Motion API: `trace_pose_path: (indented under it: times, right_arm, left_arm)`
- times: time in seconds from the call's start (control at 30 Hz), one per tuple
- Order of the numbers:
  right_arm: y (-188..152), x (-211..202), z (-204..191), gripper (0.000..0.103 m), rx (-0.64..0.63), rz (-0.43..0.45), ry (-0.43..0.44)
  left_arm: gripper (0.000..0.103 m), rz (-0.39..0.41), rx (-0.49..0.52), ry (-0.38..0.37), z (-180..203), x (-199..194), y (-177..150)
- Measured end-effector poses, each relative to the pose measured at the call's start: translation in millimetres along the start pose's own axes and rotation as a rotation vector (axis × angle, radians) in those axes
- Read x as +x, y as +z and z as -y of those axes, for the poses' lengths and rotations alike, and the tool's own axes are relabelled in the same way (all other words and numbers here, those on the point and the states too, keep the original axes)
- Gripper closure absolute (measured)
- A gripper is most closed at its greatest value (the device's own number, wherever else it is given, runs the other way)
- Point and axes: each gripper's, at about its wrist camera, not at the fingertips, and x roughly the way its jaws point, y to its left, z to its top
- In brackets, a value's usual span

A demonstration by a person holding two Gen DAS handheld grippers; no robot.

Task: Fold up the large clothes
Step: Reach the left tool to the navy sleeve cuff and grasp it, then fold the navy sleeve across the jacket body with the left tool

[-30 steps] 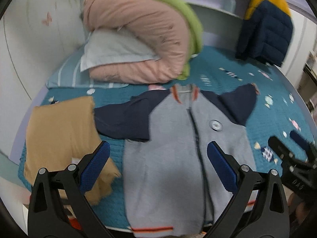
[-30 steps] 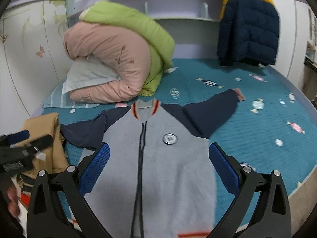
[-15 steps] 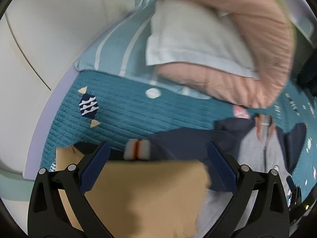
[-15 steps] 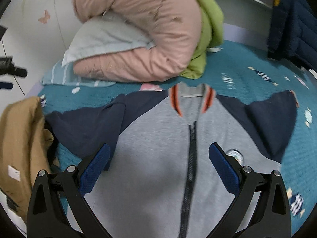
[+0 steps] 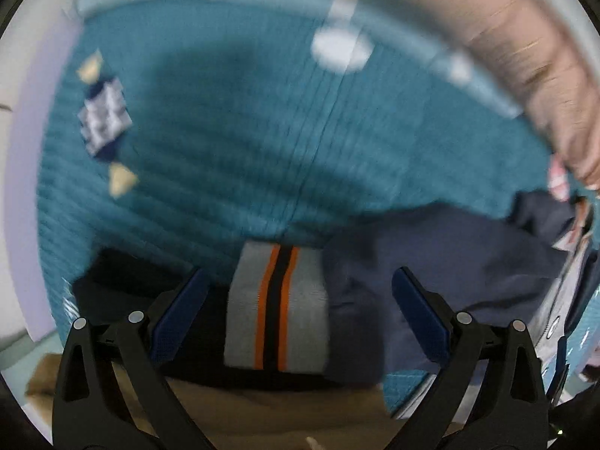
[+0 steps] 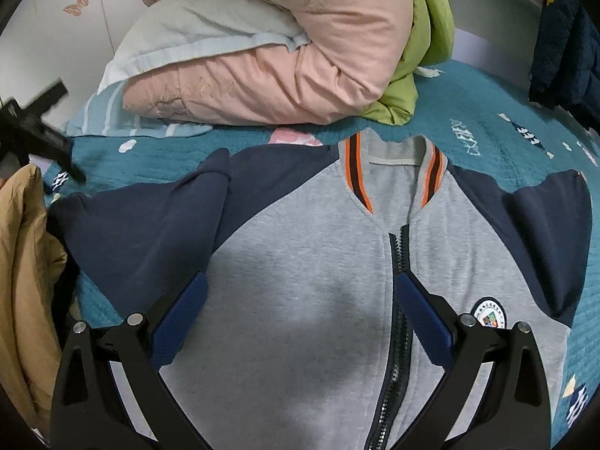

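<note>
A grey zip jacket [image 6: 311, 300] with navy sleeves lies flat, front up, on the teal bedspread [image 6: 461, 112]. My right gripper [image 6: 298, 311] hovers open above its chest, left of the zip. The left navy sleeve [image 6: 142, 221] stretches toward the tan garment. In the left wrist view my left gripper [image 5: 298, 307] is open, its fingers either side of the grey cuff [image 5: 275, 307] with orange and black stripes; the navy sleeve [image 5: 431, 273] runs off to the right. The left gripper [image 6: 33, 127] shows as a black shape at the left edge of the right wrist view.
A tan garment [image 6: 26, 285] lies at the bed's left edge, also as tan cloth [image 5: 262, 412] under my left gripper. Pink and green rolled bedding [image 6: 300, 48] with a pale pillow [image 6: 195, 30] sits behind the collar. A dark puffer jacket [image 6: 566, 45] hangs at right.
My left gripper swung left and dropped close to the left sleeve's cuff, which now lies between its open fingers. My right gripper moved forward and lower over the jacket's chest.
</note>
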Motion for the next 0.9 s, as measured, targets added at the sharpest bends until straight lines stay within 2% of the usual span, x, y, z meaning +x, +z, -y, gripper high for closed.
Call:
trace_pose_path:
  times: [0.1,0.2,0.23,0.27,0.33,0.4,0.47,0.63,0.73,0.8,0.9]
  right_arm:
    - [-2.0,7.4,1.7,0.007,0.005,-0.013,-0.001]
    - [-5.0,13.2,-0.7,0.007,-0.003,-0.024,0.0]
    - [-5.8,14.3,-1.6,0.007,-0.007,-0.028,0.001]
    - [-6.1,16.3,-3.1,0.007,-0.013,-0.032,-0.001]
    - [-5.7,17.8,-4.9,0.007,-0.017,-0.033,0.0]
    - [-4.5,18.4,-6.3,0.007,-0.012,-0.032,0.009]
    - [-3.1,20.1,-7.0,0.007,-0.007,-0.033,0.016]
    - [0.0,29.0,-12.9,0.007,-0.026,-0.057,0.004]
    - [2.2,35.6,-23.3,0.007,-0.056,-0.054,0.005]
    - [4.3,40.9,-30.5,0.007,-0.062,-0.066,0.028]
    - [4.4,37.3,-29.0,0.007,-0.03,-0.077,0.056]
  left_arm:
    - [0.005,-0.091,-0.025,-0.042,-5.4,35.4,-1.7]
    - [0.006,-0.077,0.01,-0.063,-0.8,42.3,-3.9]
    - [0.01,-0.057,0.019,-0.053,1.1,41.7,-4.6]
    - [0.023,-0.038,0.025,-0.04,2.9,40.4,-4.9]
    - [0.034,-0.013,0.037,-0.039,3.8,37.5,-6.3]
    - [0.056,0.016,0.057,-0.068,5.4,33.0,-9.2]
    - [0.065,0.055,0.077,-0.074,10.6,24.8,-11.5]
    - [0.069,0.238,0.045,-0.183,-1.4,-25.4,-21.1]
    - [0.069,0.348,0.05,-0.258,-7.8,-75.6,-32.0]
    - [0.069,0.412,0.074,-0.315,-1.8,-111.3,-46.2]
    - [0.07,0.484,0.124,-0.37,33.4,-163.7,-75.5]
